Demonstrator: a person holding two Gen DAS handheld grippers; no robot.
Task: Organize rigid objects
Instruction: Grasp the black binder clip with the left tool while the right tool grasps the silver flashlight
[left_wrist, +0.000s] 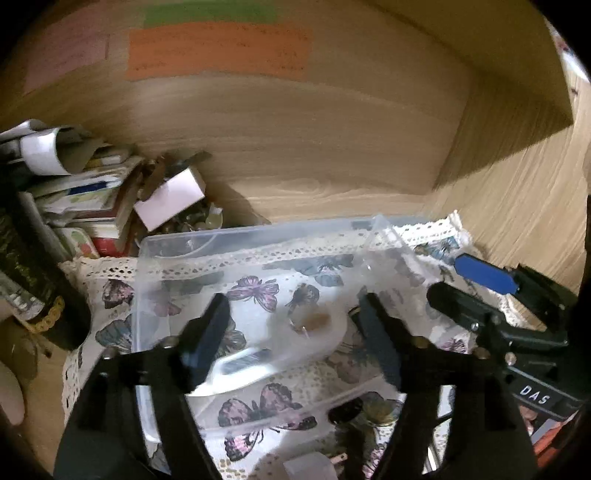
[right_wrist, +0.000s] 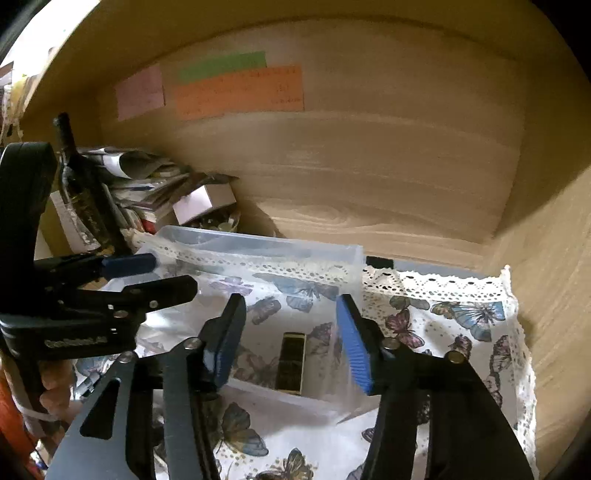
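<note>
While the left wrist view is pretty smeared, you can still pick out a clear plastic bin (left_wrist: 236, 258) sitting on a butterfly-print cloth with a lace edge (left_wrist: 110, 269). Something small and brownish lies inside it, too blurry to name. The right wrist view is sharper: a dark, glossy rectangular bar (right_wrist: 291, 362) lies flat in the bin, long axis running 12 to 6. The left gripper (left_wrist: 295, 332) stands wide with nothing pinched. The right gripper (right_wrist: 291, 332) is also parted, blue ribbed pads either side of the bar, not touching it. At 10 o'clock, a dark bottle (right_wrist: 79, 184) and a messy stack of papers (right_wrist: 147, 177), partly cut off by the left gripper's body. Wood-grain walls all round.
</note>
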